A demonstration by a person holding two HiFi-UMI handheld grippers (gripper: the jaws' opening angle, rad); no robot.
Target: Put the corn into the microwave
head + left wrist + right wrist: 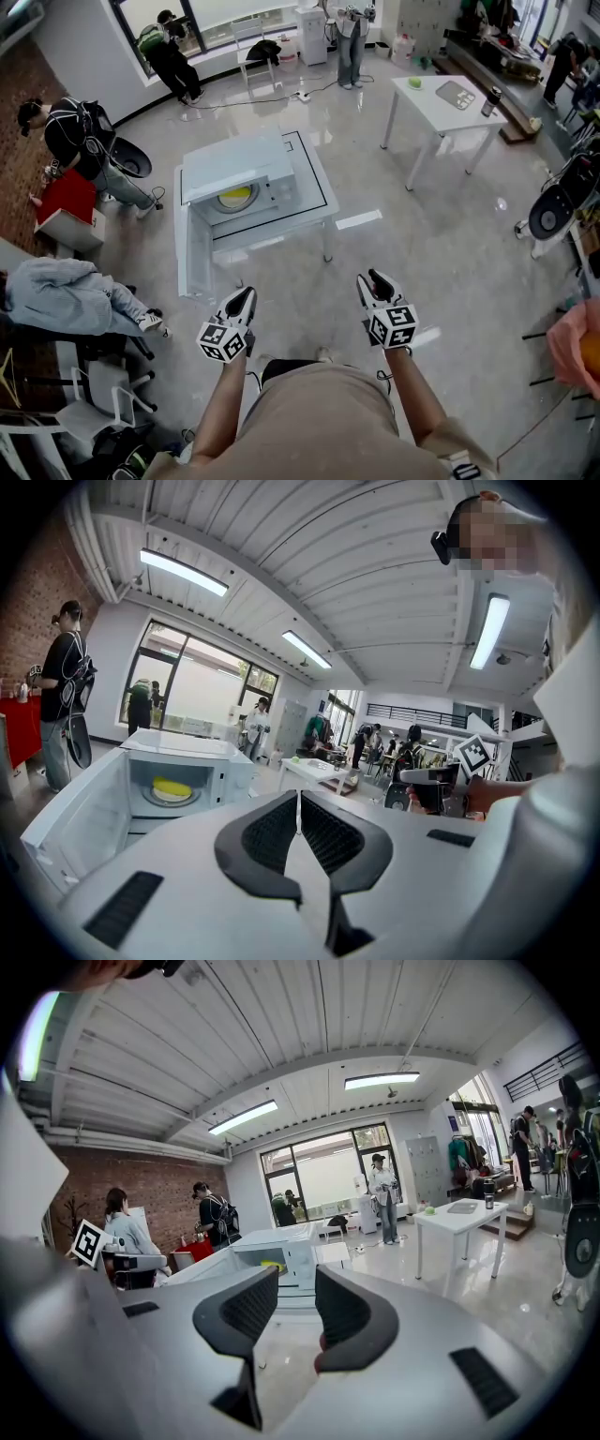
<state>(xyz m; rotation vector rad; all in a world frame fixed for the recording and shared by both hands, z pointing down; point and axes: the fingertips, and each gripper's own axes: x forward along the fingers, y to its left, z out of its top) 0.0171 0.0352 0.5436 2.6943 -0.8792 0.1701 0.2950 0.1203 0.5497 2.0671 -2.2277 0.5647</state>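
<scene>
Corn [234, 196] lay inside microwave [239, 164]; left gripper [244, 294] closed, right gripper [373, 278] half-open, both empty, well short; door [193, 248] likely needed an outer-edge push.

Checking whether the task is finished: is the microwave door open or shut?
Open. The microwave has its door swung out sideways, and the yellow corn shows inside.

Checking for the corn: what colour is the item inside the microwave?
Yellow. The item inside the microwave shows best in the left gripper view.
</scene>
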